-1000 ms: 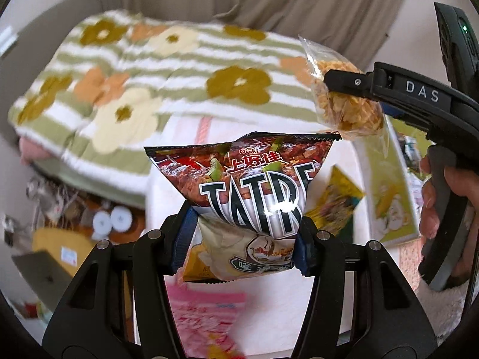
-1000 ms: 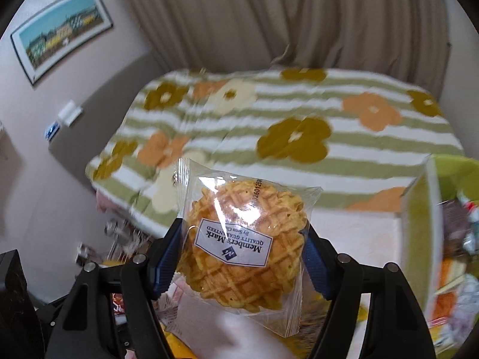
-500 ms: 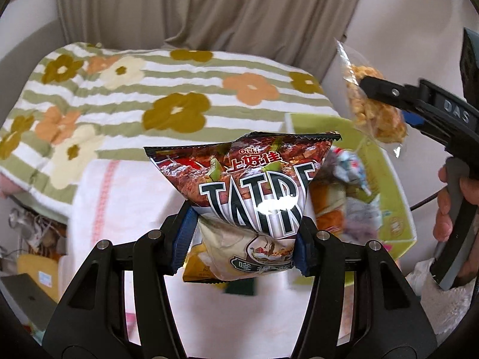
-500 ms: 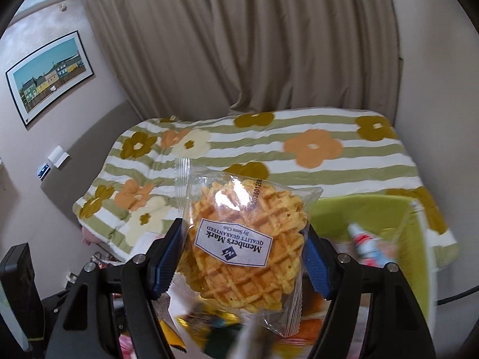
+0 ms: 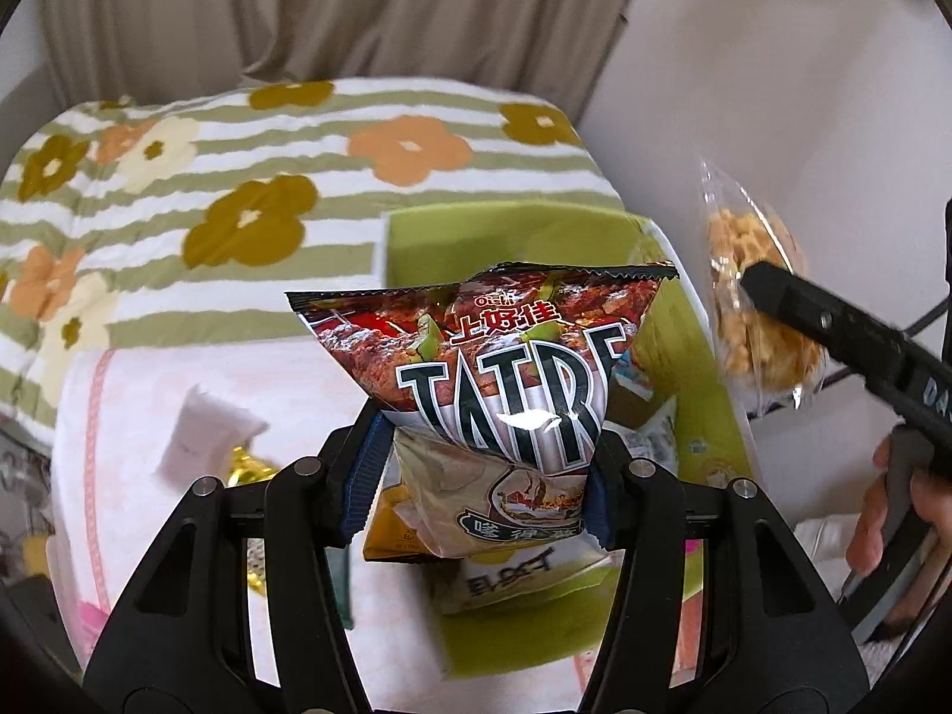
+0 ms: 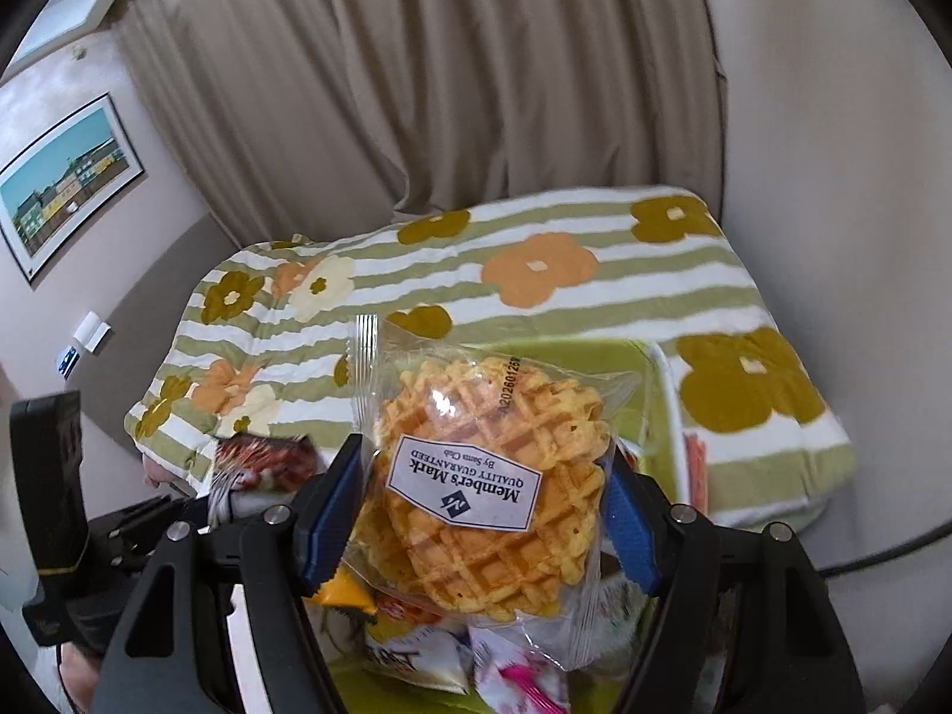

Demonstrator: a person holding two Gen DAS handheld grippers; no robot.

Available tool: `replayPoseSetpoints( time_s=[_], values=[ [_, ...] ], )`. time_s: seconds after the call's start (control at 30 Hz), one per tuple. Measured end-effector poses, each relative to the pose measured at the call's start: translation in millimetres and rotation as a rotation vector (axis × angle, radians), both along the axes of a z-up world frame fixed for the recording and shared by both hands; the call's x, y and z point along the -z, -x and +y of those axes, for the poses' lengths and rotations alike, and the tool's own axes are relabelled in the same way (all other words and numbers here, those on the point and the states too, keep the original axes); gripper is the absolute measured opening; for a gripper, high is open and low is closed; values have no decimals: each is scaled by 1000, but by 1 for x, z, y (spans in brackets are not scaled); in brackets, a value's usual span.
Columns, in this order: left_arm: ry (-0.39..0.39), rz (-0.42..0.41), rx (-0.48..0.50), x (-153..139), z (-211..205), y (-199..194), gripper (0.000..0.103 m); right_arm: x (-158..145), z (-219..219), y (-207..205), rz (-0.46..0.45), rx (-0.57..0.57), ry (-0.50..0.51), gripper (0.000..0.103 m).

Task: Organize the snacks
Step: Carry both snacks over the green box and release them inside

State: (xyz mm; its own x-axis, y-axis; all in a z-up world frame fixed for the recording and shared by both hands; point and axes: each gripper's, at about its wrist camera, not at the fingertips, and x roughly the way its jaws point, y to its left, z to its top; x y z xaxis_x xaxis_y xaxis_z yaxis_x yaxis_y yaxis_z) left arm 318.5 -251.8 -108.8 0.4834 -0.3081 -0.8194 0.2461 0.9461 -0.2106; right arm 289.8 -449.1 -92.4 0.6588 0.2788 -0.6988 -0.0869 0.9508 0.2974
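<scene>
My left gripper (image 5: 479, 488) is shut on a dark red chip bag (image 5: 506, 369) and holds it upright above the green snack box (image 5: 506, 238). My right gripper (image 6: 485, 494) is shut on a clear-wrapped waffle pack (image 6: 494, 476), held over the same green box (image 6: 595, 357). In the left wrist view the waffle pack (image 5: 755, 309) and the right gripper's finger (image 5: 833, 327) hang at the right, beyond the box's right wall. In the right wrist view the chip bag (image 6: 262, 458) shows at the left. Several snack packets (image 6: 416, 654) lie inside the box.
The box sits on a pale pink cloth (image 5: 238, 392) with a white packet (image 5: 202, 446) and gold wrappers (image 5: 244, 470) on it. A striped flower blanket (image 5: 238, 178) lies behind, before brown curtains (image 6: 446, 89). A wall (image 5: 773, 59) stands to the right.
Both grippers have swung right with their snacks, from over the pink cloth to over the green box. The box now sits under both.
</scene>
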Motion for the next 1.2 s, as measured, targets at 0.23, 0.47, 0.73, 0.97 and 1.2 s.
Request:
replayPoseSetpoints(
  time_s=[0.23,0.47,0.73,0.97,1.2],
  values=[
    [-37,52,81,22,-26,-25,53,23,-15,7,62,62,25,69],
    [-114,22,99,32,-31,-29,103,39,-24,17,87,82,43,69],
    [-85,-22,100,16,-6,-6,103,46,-25,28,99,71,29,71],
    [-70,-12,71,16,5,6,103,52,-16,19,131,48,30,73],
    [-67,-10,36,17,16,20,103,52,-13,24,112,35,55,96]
  ],
)
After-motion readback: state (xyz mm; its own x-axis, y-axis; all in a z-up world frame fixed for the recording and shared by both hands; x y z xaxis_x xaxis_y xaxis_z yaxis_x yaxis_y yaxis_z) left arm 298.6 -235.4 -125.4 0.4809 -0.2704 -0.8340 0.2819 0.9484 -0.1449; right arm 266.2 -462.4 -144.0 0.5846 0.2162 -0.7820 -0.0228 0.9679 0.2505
